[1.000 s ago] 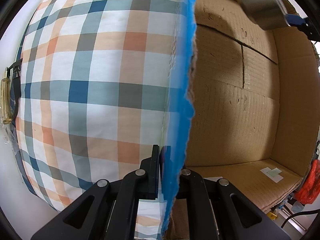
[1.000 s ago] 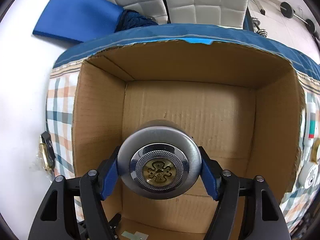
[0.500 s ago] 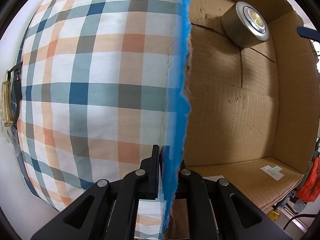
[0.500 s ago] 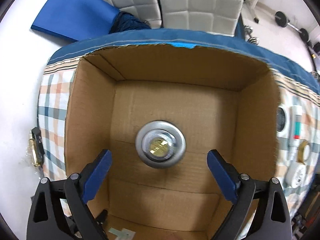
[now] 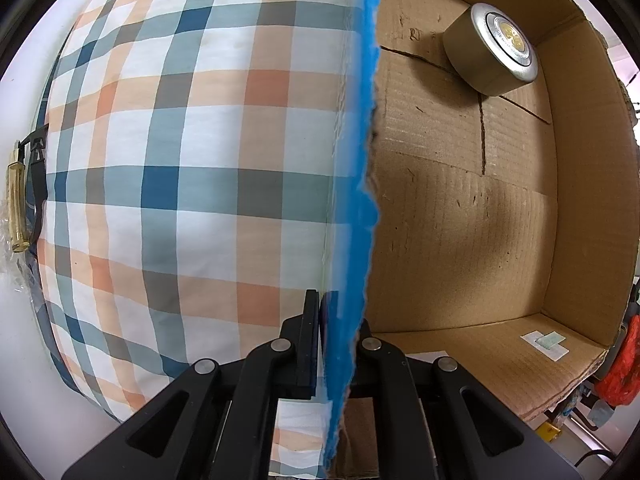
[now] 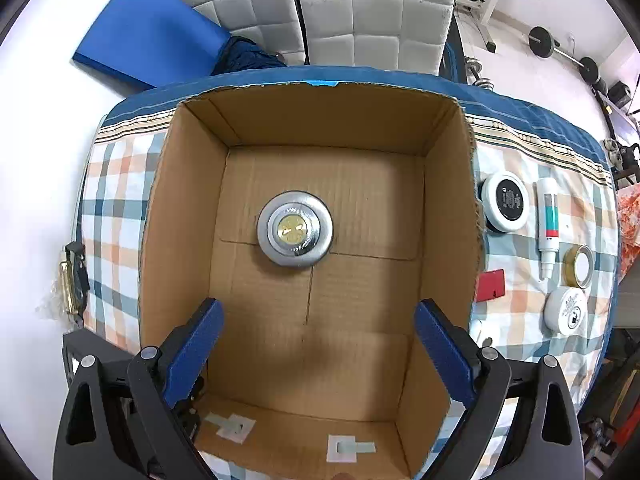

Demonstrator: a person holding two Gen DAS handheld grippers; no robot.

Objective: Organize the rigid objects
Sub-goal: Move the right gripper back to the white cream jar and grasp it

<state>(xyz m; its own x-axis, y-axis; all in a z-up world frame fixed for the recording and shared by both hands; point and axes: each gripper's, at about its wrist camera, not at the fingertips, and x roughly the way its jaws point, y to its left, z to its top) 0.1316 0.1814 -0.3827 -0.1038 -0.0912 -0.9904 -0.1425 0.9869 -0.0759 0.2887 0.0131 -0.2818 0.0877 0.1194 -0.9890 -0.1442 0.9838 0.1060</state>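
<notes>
A round silver jar with a gold centre on its lid stands on the floor of an open cardboard box. My right gripper hangs above the box, open, with nothing between its blue pads. In the left wrist view the same jar stands at the far end of the box floor. My left gripper is shut on the box's blue-taped side wall, one finger outside and one inside.
The box sits on a plaid cloth. Right of the box lie a black-lidded white jar, a white tube, a gold-rimmed tin, a white round jar and a red object. A gold bottle lies at the cloth's left edge.
My right gripper opened and let go of the silver jar, which now stands on the box floor. That gripper then rose away from it. The left gripper kept its hold on the wall.
</notes>
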